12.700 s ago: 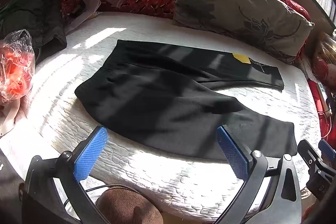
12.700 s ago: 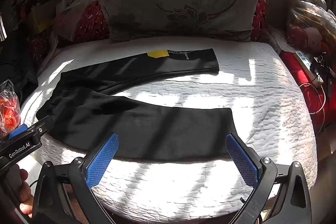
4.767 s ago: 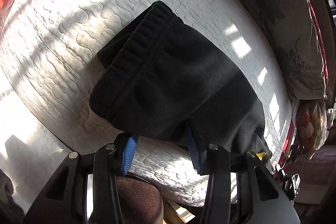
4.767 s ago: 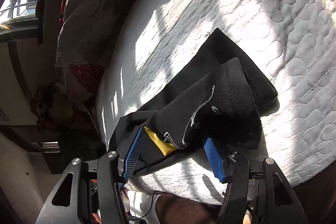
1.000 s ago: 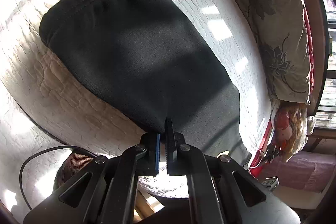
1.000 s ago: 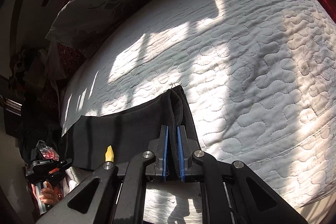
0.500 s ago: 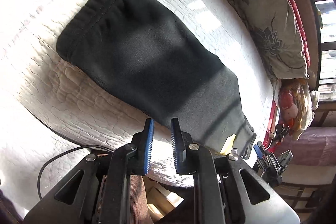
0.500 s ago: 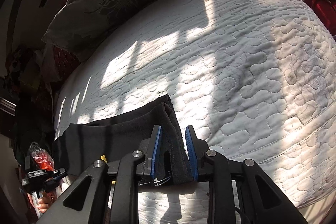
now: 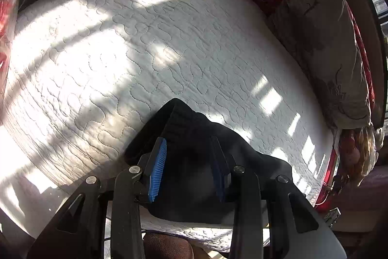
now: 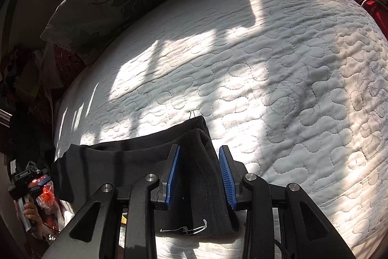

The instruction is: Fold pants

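In the left wrist view, the left gripper (image 9: 188,163) hangs over the waistband end of the black pants (image 9: 194,128) on the white quilted bed (image 9: 121,52); its jaws are opening, pads apart from cloth. In the right wrist view, the right gripper (image 10: 199,176) has jaws spread around the cuff end (image 10: 198,142), not pinching.
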Available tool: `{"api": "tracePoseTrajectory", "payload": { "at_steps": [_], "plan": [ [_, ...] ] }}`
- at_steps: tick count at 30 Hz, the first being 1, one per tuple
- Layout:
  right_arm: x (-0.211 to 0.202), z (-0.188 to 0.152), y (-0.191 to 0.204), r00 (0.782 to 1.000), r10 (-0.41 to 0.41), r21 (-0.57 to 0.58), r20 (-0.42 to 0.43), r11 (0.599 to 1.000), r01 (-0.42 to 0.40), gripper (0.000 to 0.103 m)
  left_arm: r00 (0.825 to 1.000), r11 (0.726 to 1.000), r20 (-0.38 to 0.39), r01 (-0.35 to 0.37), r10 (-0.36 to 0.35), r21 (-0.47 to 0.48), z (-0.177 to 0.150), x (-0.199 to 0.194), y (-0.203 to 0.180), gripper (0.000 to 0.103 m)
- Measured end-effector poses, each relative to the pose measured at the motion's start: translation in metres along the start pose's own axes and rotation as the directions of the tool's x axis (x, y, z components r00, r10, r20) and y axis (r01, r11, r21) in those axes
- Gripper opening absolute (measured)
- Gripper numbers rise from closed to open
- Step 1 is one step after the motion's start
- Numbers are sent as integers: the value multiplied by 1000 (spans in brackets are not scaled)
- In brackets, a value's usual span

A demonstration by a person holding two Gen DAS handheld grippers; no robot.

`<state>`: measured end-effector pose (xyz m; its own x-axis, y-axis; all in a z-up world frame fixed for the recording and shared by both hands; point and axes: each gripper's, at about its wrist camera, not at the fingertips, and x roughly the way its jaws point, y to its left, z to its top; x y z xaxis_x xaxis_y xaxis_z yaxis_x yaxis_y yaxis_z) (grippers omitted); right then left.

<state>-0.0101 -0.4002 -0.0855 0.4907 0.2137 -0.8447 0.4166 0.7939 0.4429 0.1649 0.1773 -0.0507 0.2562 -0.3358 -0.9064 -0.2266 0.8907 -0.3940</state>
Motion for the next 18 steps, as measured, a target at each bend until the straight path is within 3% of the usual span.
{"api": "tracePoseTrajectory", "payload": {
  "at_steps": [1,5,7,9,11,13,14,16,18],
  "plan": [
    [1,0,0,1000,0,1,-4,1000,0,35,1000,1000,-8,-7,7,12,2,3,-1,33],
    [5,4,3,1000,-13,-19,-16,1000,13,35,999,998,-33,7,-5,64,3,17,-10,51],
    [7,4,5,1000,-23,-35,-9,999,22,35,1000,996,-26,7,-4,84,2,21,-15,51],
    [9,4,8,999,-50,-64,4,997,50,26,1000,996,-9,-11,12,92,1,23,-19,51],
    [11,3,12,997,-80,-93,11,992,80,17,1000,994,10,-18,17,105,-1,22,-24,20],
    [10,3,16,995,-100,-113,20,988,102,12,998,995,-4,56,-56,88,-1,17,-25,3],
    [8,4,17,994,-102,-113,26,988,104,10,998,994,26,62,-65,86,-1,10,-26,3],
    [-4,8,19,996,-66,-93,64,993,72,7,994,993,111,-22,8,120,2,2,-30,3],
    [-16,14,19,994,-27,-69,102,997,34,7,992,990,112,-74,61,118,6,8,-25,3]
  ]
}}
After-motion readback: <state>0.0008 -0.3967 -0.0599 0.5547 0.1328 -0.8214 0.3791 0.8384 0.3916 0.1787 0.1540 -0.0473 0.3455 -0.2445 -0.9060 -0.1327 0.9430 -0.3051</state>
